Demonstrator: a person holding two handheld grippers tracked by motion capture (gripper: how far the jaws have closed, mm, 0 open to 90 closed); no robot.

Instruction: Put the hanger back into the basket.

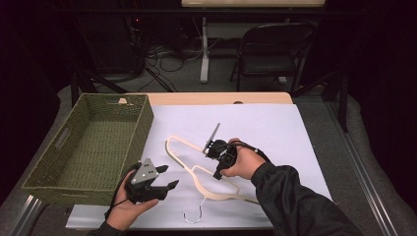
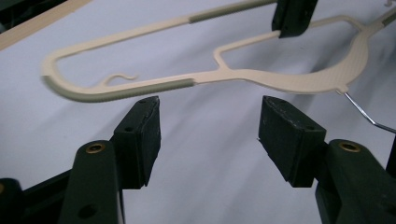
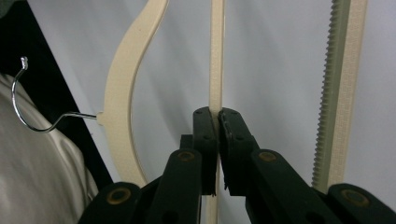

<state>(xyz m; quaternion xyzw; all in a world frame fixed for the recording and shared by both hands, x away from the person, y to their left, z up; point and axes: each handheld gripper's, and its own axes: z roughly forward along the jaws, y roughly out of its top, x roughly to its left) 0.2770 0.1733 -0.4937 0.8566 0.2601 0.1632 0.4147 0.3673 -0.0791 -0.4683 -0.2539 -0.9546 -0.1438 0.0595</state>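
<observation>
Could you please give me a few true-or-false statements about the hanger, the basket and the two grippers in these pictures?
1. The right gripper is shut on a thin bar of the hanger. True.
2. The left gripper grips the hanger. False: its jaws stand open, short of it.
3. The hanger lies inside the basket. False: it is over the white sheet beside the basket.
4. The hanger has a metal hook. True.

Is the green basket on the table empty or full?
Empty: the basket shows only its bare woven floor in the high view.
</observation>
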